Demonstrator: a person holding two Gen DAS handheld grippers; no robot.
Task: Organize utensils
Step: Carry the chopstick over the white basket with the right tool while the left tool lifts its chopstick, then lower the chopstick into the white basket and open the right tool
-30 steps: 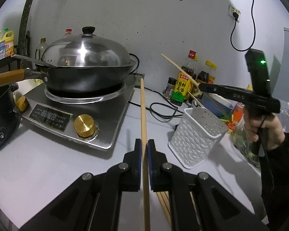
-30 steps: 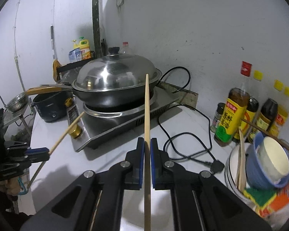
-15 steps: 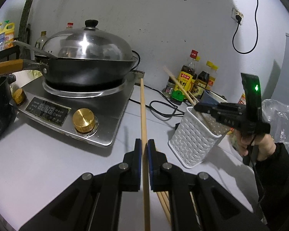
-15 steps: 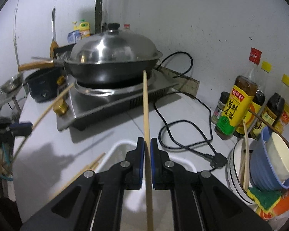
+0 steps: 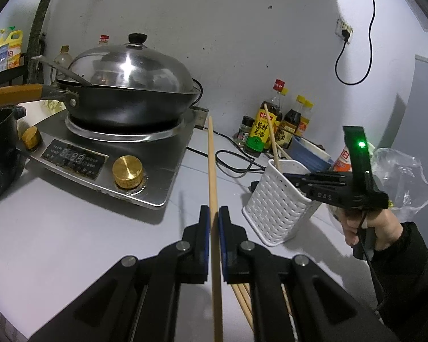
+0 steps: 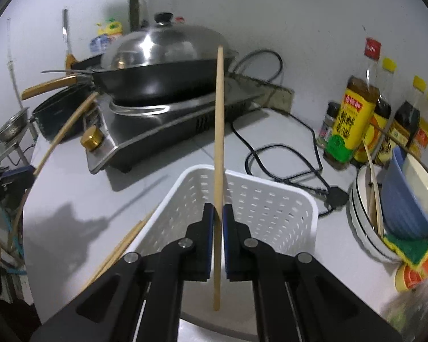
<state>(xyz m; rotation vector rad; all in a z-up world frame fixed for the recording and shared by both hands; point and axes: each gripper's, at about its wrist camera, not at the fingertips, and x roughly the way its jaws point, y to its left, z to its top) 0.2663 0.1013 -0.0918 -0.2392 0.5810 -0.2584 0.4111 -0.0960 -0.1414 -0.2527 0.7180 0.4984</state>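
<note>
Overhead, grey plaster wall [image 5: 242,42] backs a pale desk [image 5: 71,228]. At ten o'clock an induction cooker [image 5: 105,154] carries a lidded wok [image 5: 128,91]; sauce bottles [image 6: 353,125] line the wall at two o'clock, with stacked bowls [image 6: 408,199] beside them. The left gripper [image 5: 214,222] is clamped on one chopstick [image 5: 212,171]. The right gripper [image 6: 218,216] is clamped on another chopstick [image 6: 219,131], its lower end inside the white basket [image 6: 271,199]. Loose chopsticks [image 5: 242,299] lie on the desk at six o'clock.
</note>
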